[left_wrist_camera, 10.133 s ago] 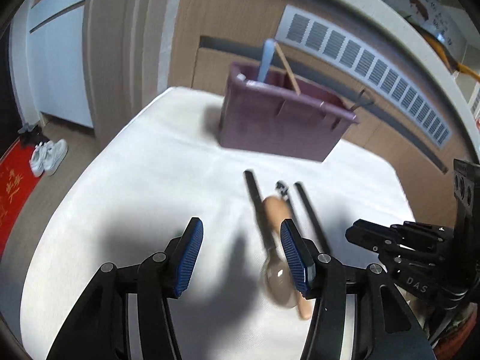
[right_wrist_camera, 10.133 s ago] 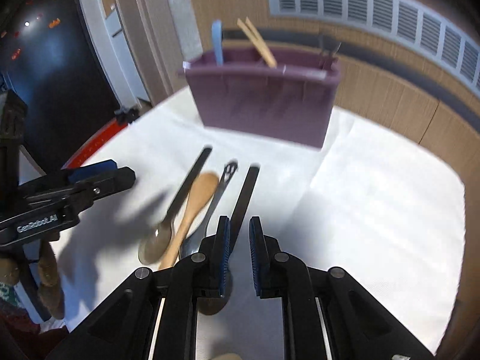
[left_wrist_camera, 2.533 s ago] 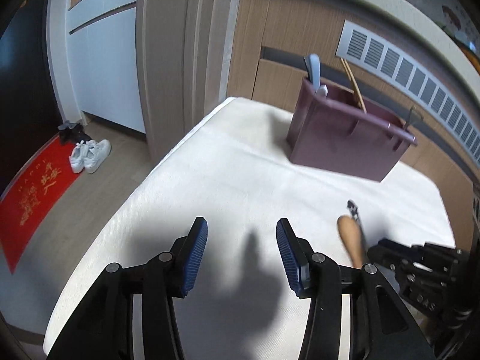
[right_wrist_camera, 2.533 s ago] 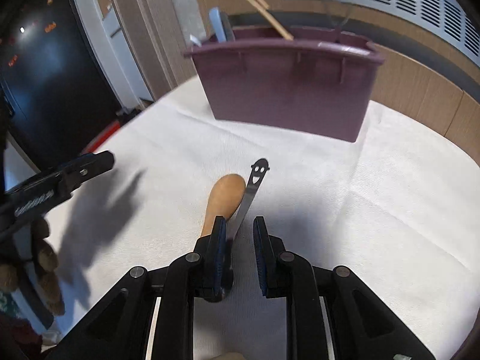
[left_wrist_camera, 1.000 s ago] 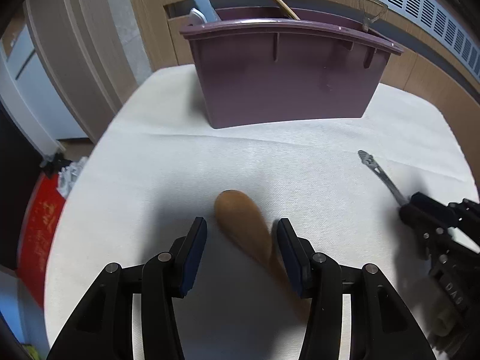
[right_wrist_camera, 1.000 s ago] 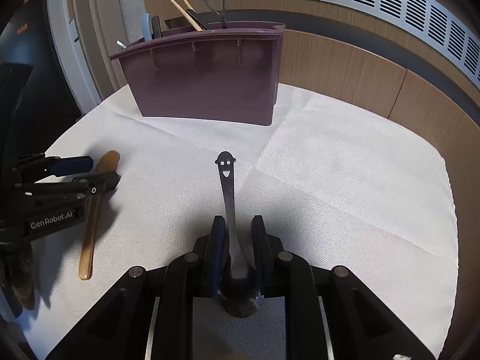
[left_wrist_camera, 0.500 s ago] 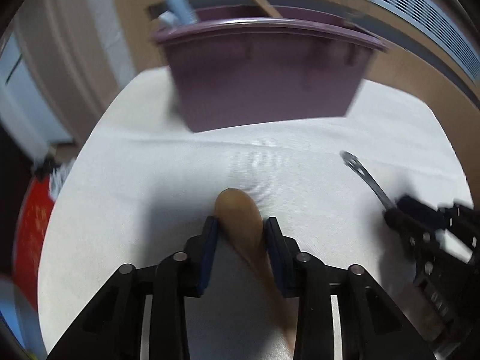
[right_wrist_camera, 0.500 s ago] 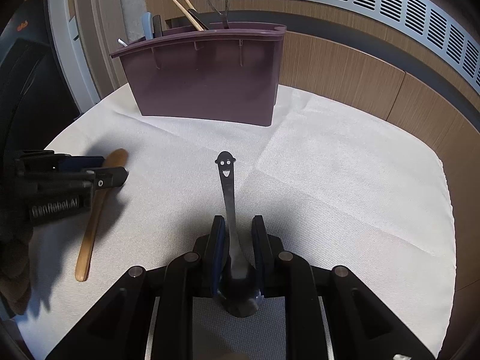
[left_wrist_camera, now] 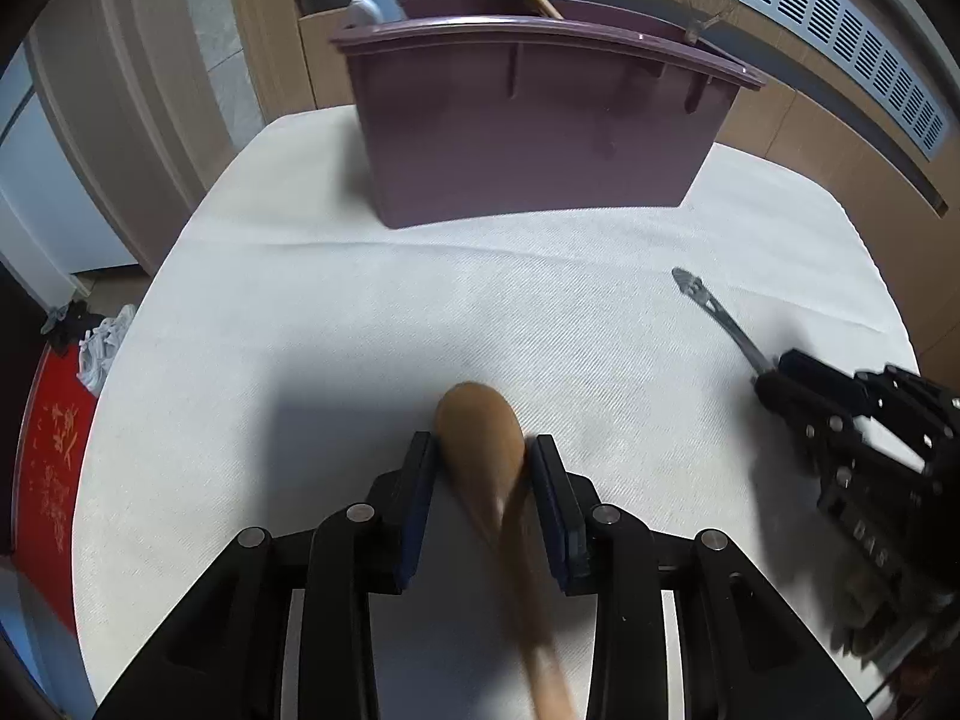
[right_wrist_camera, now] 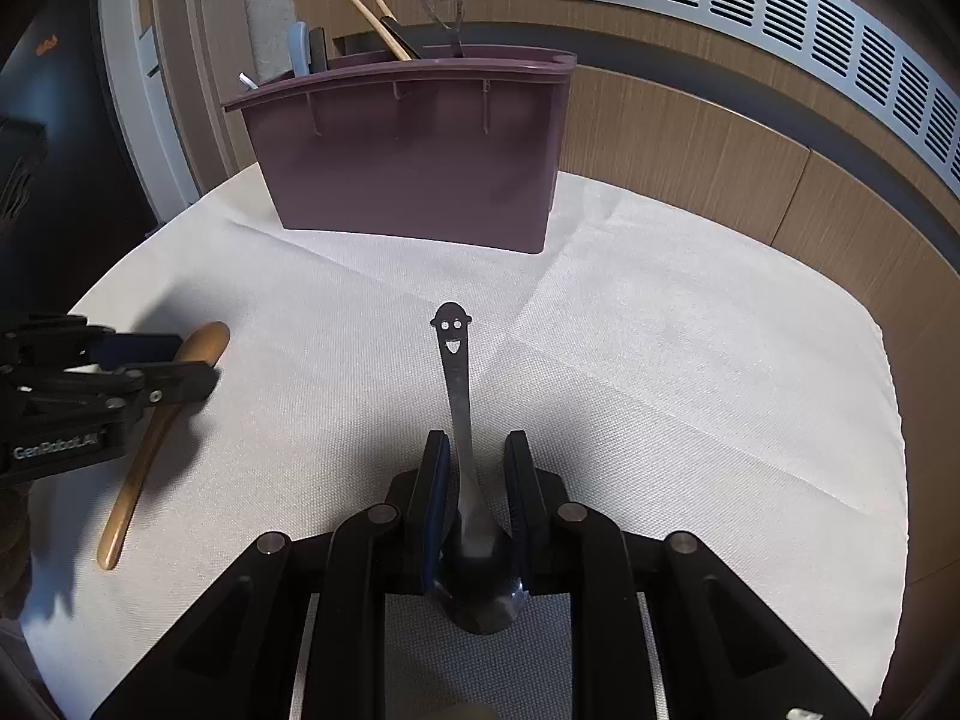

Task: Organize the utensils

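both grippers tilt downward: left gripper (left_wrist_camera: 480,462) opening around wooden spoon (left_wrist_camera: 480,426), right gripper (right_wrist_camera: 475,462) clamping metal spoon (right_wrist_camera: 459,396).

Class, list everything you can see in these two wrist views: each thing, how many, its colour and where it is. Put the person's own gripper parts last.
Maroon plastic utensil caddy: one, dark purple-red, at the table's far side.
Utensils standing in caddy: several, pale blue, wooden, dark and metal; exact number unclear.
Wooden spoon: one, brown, bowl between the left jaws.
Metal spoon with smiley-face handle: one, silver, bowl between the right jaws.
White tablecloth: one, covering the table.
Red mat: one, on the floor, left.
Left gripper: black, blue pads, jaws opening around the wooden spoon.
Right gripper: black, holding the metal spoon.
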